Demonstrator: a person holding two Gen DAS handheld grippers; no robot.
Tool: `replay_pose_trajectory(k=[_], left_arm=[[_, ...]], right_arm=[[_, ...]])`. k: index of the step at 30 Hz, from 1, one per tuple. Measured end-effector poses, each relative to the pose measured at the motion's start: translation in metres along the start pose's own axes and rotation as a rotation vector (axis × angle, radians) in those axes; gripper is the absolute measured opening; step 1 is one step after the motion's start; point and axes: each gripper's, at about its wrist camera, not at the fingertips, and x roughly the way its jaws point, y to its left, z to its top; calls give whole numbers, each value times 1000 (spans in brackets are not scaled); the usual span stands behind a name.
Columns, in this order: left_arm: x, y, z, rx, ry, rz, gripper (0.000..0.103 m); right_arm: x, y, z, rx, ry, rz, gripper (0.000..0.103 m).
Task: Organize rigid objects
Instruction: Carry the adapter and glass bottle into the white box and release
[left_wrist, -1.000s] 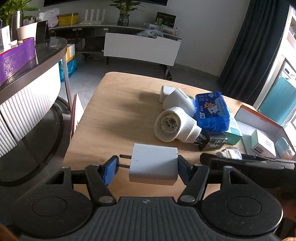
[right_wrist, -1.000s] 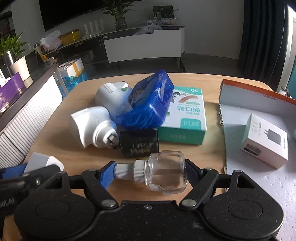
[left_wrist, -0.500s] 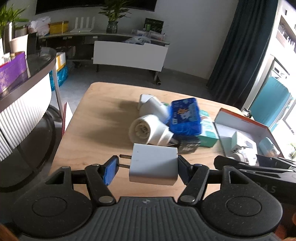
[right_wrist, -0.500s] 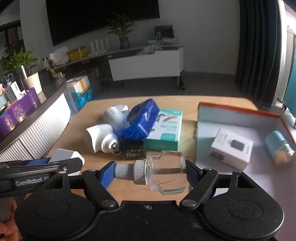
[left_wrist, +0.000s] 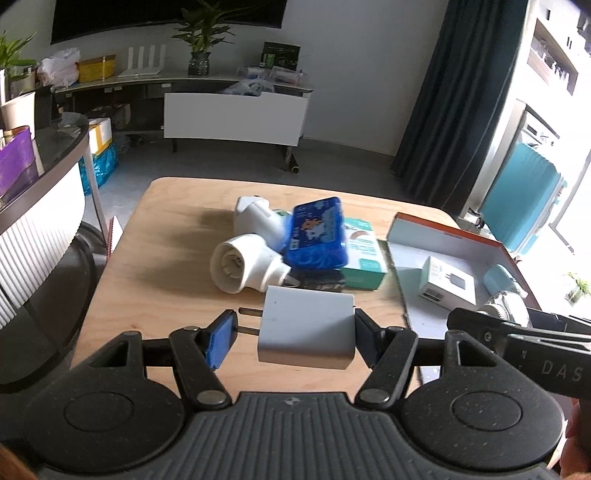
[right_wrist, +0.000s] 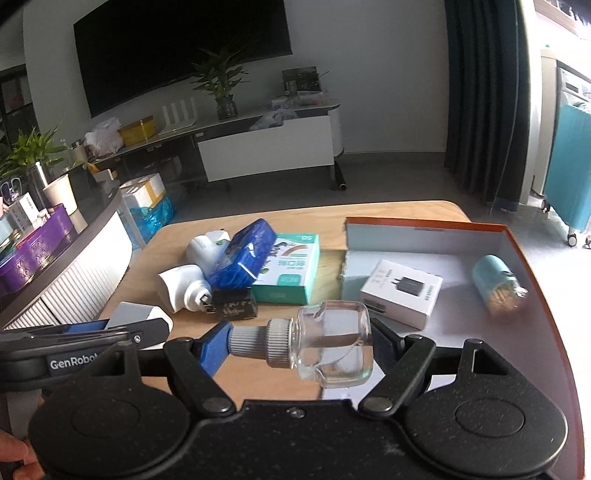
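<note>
The left tongs (left_wrist: 293, 334) are closed on a white charger (left_wrist: 306, 330), its two prongs pointing left toward the blue pad, held above the wooden surface (left_wrist: 166, 236). Beyond it lie two white plug-in devices (left_wrist: 247, 266), a blue case (left_wrist: 317, 232) leaning across them and a green-and-white box (left_wrist: 364, 254), all touching in one heap. Further right sits an open orange-edged box (right_wrist: 424, 236) holding a small white carton (right_wrist: 400, 291) and a pale blue jar (right_wrist: 495, 286) on its side. The right tongs (right_wrist: 301, 347) grip a clear glass bottle (right_wrist: 332, 343) sideways, cap leftward, near that box's front edge.
</note>
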Motion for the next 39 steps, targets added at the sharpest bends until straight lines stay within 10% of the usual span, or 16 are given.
replay_pose_trajectory(k=[39], left_arm=[[11,-94,-14,107,53,-144,67]], right_arm=[[-56,-88,-19,135,-61,-146,93]])
